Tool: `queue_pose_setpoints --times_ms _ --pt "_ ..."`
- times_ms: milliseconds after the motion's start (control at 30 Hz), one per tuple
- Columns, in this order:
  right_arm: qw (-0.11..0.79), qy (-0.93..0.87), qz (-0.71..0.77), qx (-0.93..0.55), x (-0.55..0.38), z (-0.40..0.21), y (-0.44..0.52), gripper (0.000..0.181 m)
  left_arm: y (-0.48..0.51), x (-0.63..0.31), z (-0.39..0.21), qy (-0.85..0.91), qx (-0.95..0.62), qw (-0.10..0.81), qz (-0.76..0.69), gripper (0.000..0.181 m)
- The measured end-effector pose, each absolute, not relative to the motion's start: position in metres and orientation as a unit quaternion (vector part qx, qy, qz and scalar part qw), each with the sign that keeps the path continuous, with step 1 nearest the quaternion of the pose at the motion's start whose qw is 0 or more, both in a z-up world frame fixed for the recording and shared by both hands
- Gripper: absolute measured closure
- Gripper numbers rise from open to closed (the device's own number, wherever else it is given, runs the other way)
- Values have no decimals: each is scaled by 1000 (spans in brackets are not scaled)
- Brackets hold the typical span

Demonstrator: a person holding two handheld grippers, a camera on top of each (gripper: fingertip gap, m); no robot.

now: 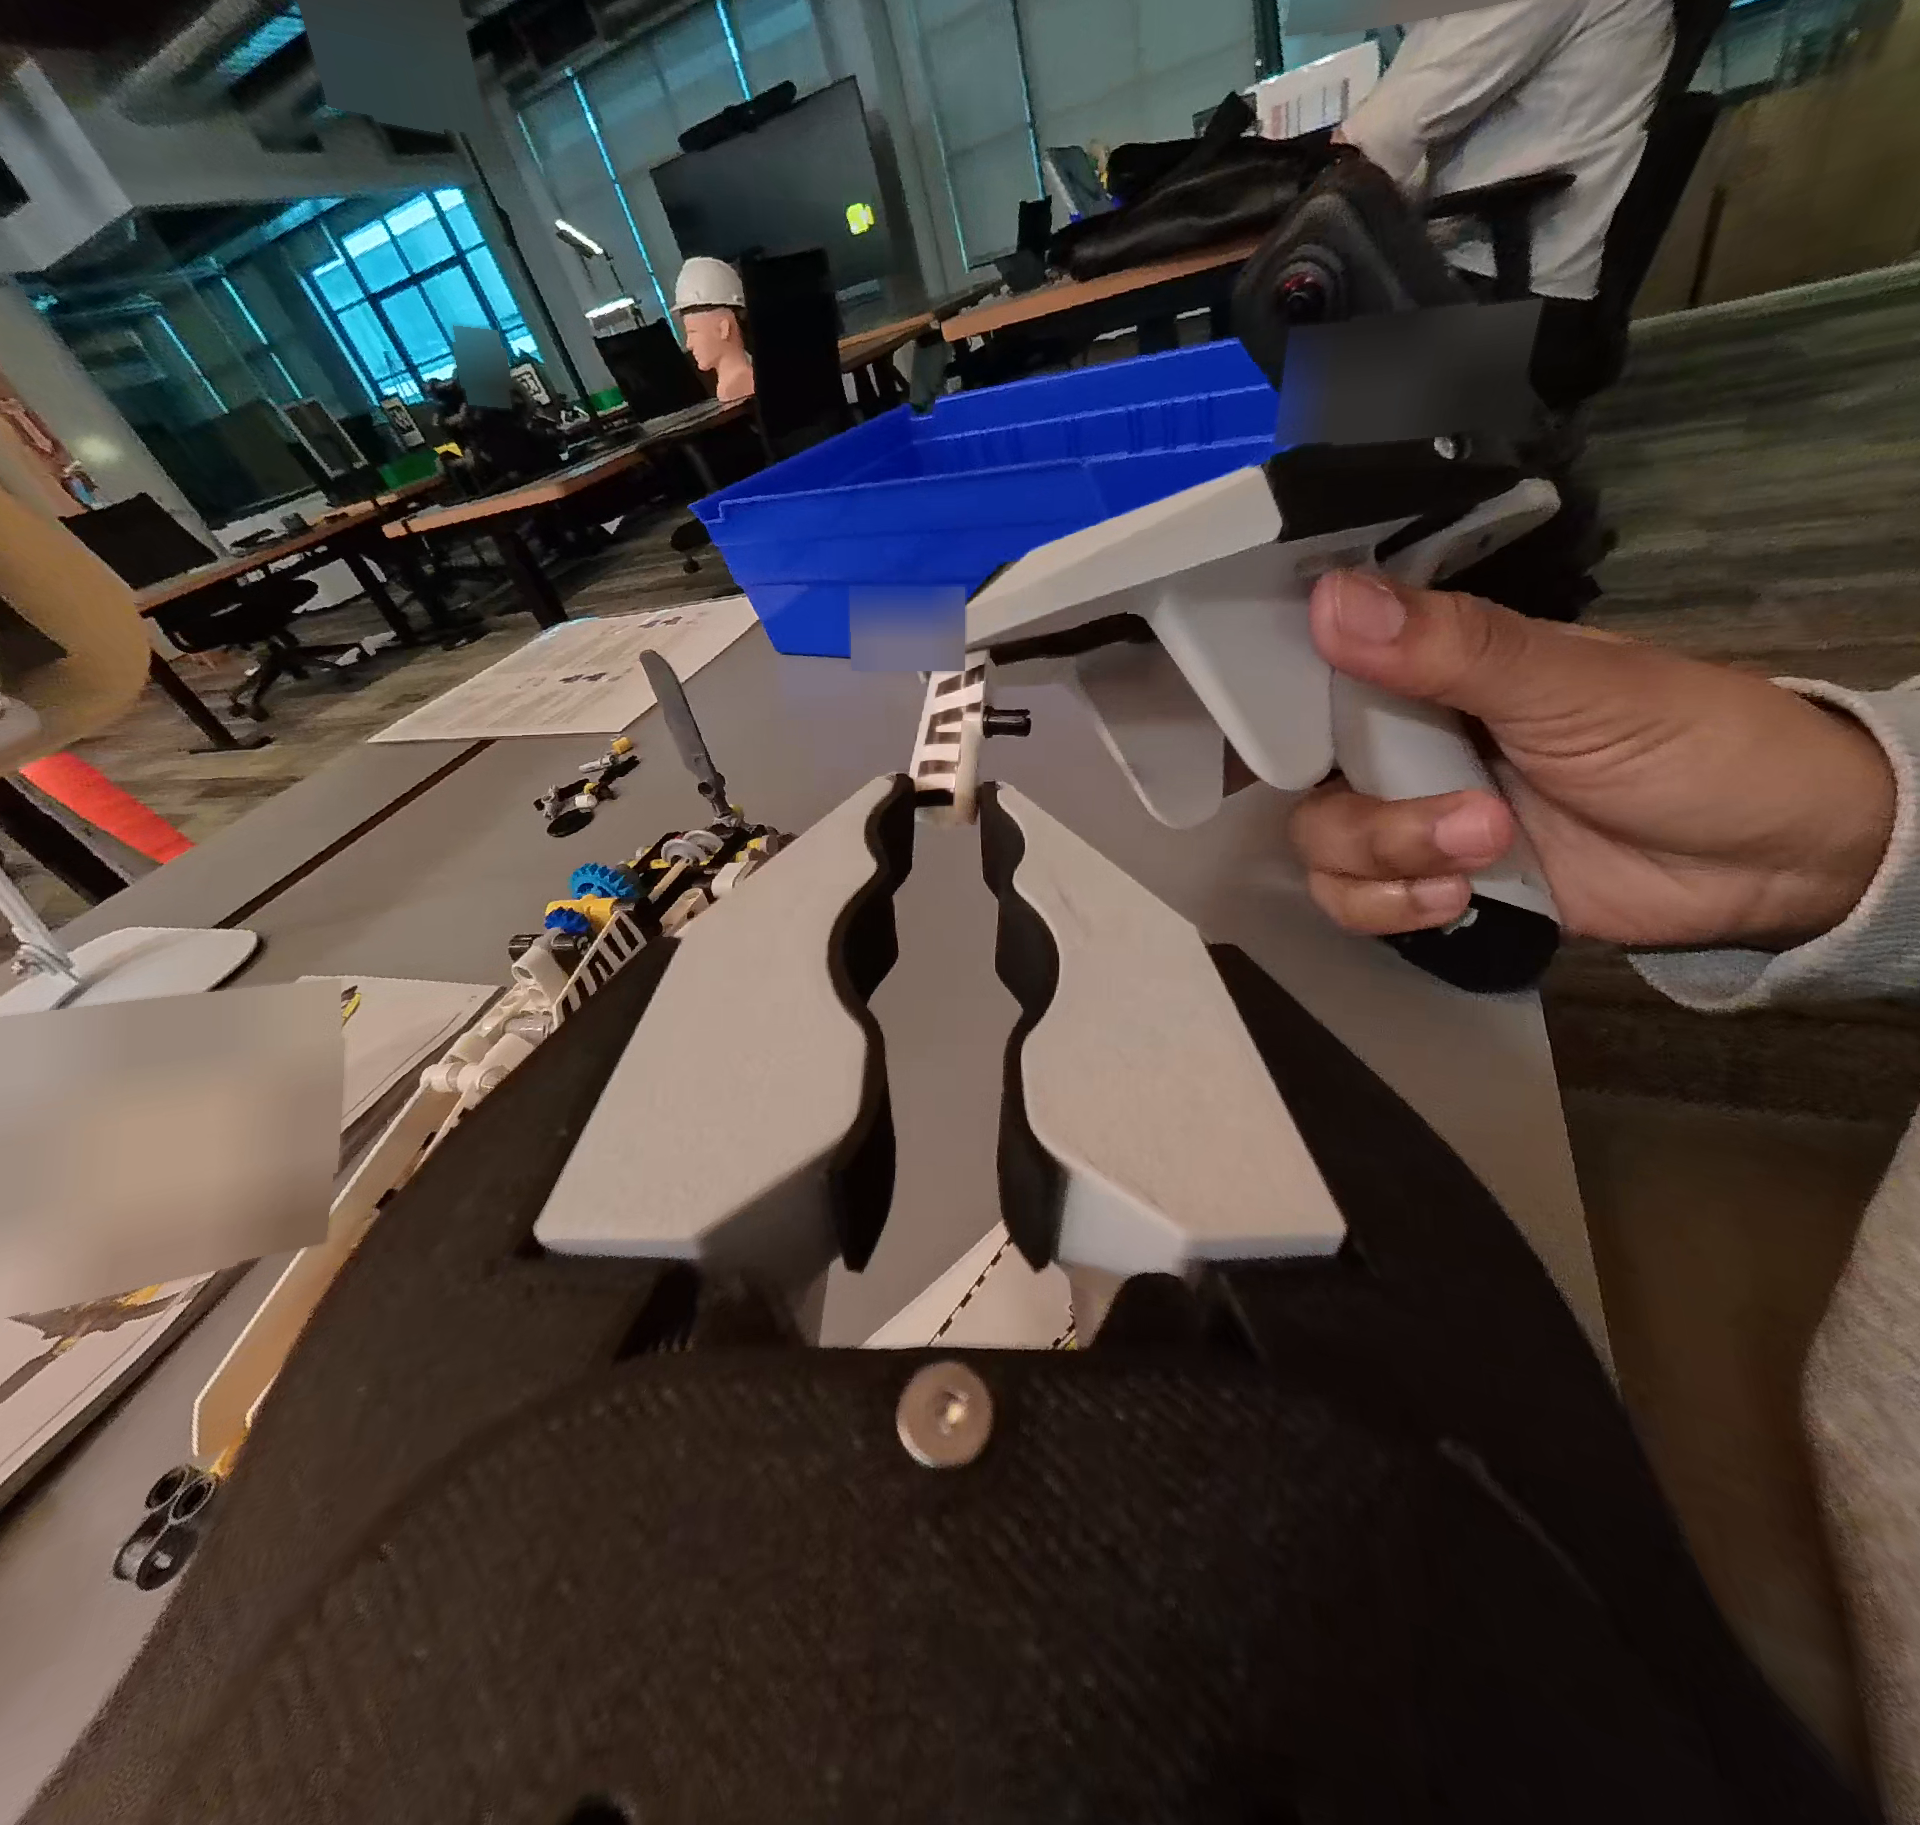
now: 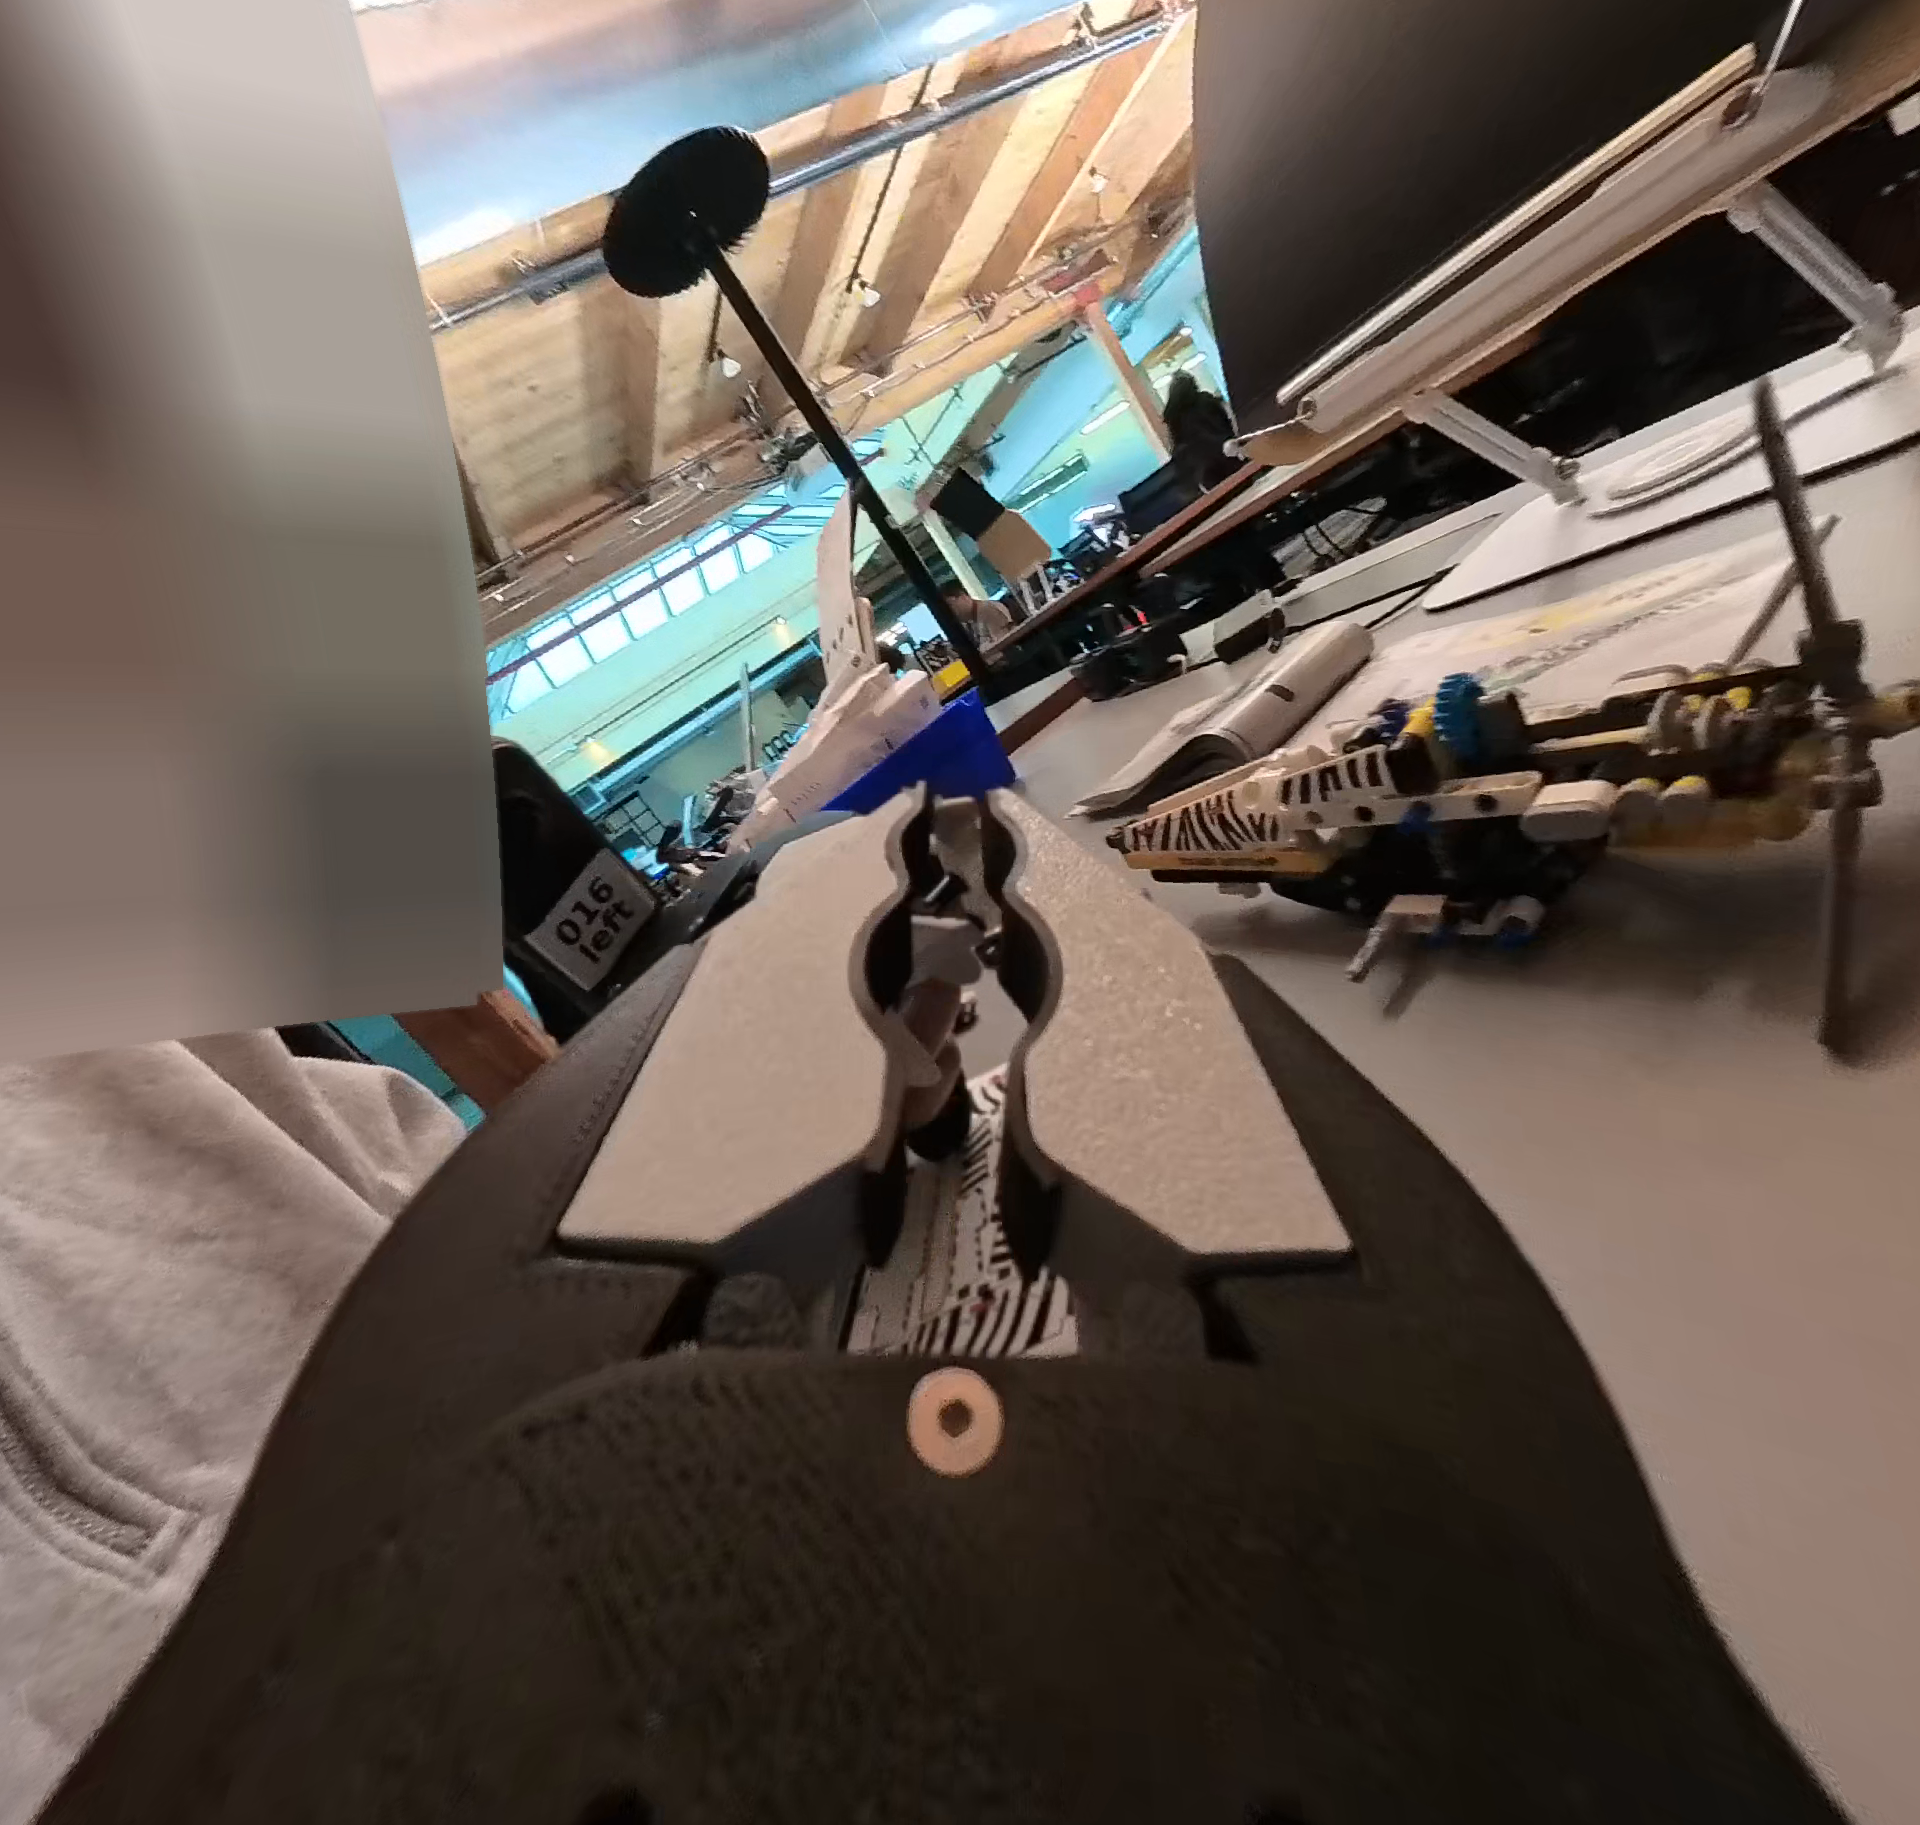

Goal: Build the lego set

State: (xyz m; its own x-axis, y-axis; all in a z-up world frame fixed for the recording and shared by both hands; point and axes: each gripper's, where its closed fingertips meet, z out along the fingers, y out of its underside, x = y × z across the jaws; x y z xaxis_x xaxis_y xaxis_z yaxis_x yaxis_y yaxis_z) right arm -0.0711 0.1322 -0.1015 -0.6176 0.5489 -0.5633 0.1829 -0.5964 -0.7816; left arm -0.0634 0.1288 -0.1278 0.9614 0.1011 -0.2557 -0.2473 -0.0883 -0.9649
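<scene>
Zebra-striped white plastic Lego beam with a black pin (image 1: 951, 736) sits pinched at the tips of the left gripper (image 1: 948, 801), at 12 o'clock, while the right gripper (image 2: 958, 819) clamps its far end. It looks light, rigid and slick, so grip flat faces. At 10 o'clock rests the half-built striped model (image 1: 623, 902) on the smooth grey table (image 1: 1143, 902).

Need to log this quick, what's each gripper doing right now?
Left gripper: shut on the zebra-striped lego piece.
Right gripper: shut on that same piece, from its other end.
</scene>
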Motion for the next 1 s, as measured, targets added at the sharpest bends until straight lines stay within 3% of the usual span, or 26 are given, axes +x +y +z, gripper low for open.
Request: queue_pose_setpoints --times_ms 200,400,667,900,1000 --pt "110 -438 806 -383 -65 -94 123 161 126 -59 -123 49 -716 691 82 175" --pt "109 -412 828 -363 -61 -88 130 144 112 -64 -100 -14 -660 745 -94 175" --pt "92 -413 841 -336 -55 -84 128 148 102 -64 -87 -44 -608 752 -251 176" --pt "59 -437 855 -272 -38 -76 110 159 89 -29 -77 -26 -525 635 -566 176" --pt "40 -454 854 -249 -32 -75 99 162 85 -34 -72 -34 -495 626 -601 176"
